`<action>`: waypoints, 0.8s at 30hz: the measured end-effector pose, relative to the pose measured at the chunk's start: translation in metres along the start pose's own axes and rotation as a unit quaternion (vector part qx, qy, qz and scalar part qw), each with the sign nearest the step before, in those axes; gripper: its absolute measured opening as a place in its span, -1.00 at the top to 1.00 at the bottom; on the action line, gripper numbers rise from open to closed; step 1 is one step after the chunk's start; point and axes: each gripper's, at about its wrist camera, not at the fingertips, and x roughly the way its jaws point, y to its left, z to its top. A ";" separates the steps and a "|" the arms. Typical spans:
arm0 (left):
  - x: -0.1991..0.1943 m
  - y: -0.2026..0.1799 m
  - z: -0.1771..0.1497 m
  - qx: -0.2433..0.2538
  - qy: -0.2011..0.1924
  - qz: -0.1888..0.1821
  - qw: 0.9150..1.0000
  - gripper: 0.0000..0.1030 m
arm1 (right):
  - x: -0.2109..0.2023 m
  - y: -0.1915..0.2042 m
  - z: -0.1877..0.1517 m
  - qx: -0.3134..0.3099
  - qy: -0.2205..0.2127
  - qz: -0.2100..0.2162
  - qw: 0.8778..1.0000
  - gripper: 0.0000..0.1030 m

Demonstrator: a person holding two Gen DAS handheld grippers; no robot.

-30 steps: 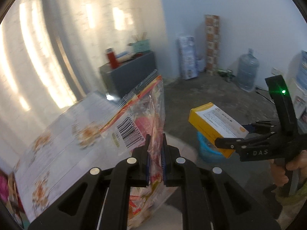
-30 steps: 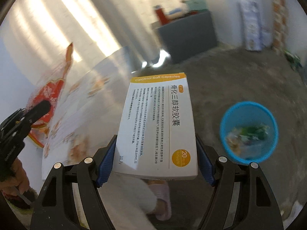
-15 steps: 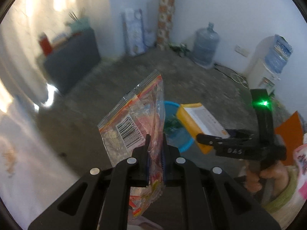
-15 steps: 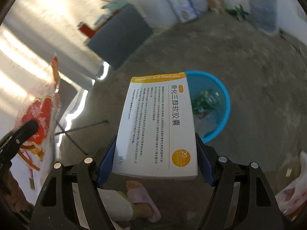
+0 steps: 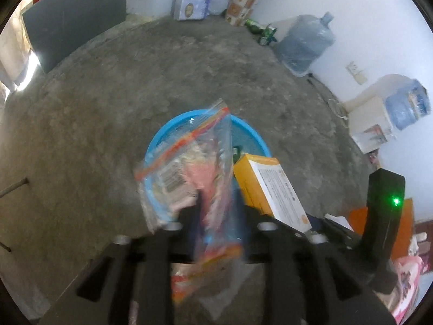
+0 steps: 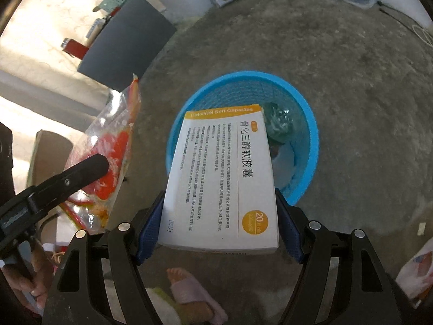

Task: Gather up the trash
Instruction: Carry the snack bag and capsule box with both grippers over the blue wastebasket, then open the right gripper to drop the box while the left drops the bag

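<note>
Left wrist view: we see our left hand-held gripper [image 5: 217, 211] with its jaws opening, a clear zip bag [image 5: 194, 168] of colourful scraps between them, above the blue bin [image 5: 162, 135] on the concrete floor [image 5: 94, 108]. Our right hand-held gripper [image 6: 219, 214] pinches a white and yellow medicine box [image 6: 222, 173] by its sides, held over the bin's near rim. Green trash [image 6: 278, 122] already lies inside the bin.
</note>
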 end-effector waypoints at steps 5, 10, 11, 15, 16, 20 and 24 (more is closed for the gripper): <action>0.008 0.022 0.007 -0.059 -0.016 -0.014 0.998 -0.15 | 0.027 -0.013 0.000 0.004 0.014 -0.015 1.000 -0.42; -0.001 0.033 0.006 -0.063 -0.035 -0.044 0.996 -0.21 | 0.026 -0.023 -0.009 0.006 0.013 -0.020 1.000 -0.42; -0.004 0.034 0.005 -0.064 -0.037 -0.045 0.996 -0.21 | 0.023 -0.024 -0.009 0.007 0.006 -0.020 1.000 -0.42; -0.035 0.040 0.009 -0.072 -0.071 -0.062 0.993 -0.21 | 0.001 -0.028 -0.007 0.007 -0.036 -0.014 0.999 -0.42; -0.049 0.041 0.010 -0.074 -0.084 -0.069 0.991 -0.21 | -0.010 -0.028 -0.007 0.008 -0.050 -0.008 0.999 -0.43; -0.113 0.043 0.010 -0.068 -0.143 -0.091 0.983 -0.24 | -0.032 -0.029 -0.008 0.003 -0.084 0.014 0.996 -0.51; -0.173 0.048 -0.002 -0.055 -0.191 -0.078 0.977 -0.31 | -0.034 -0.028 -0.006 -0.006 -0.078 0.014 0.997 -0.52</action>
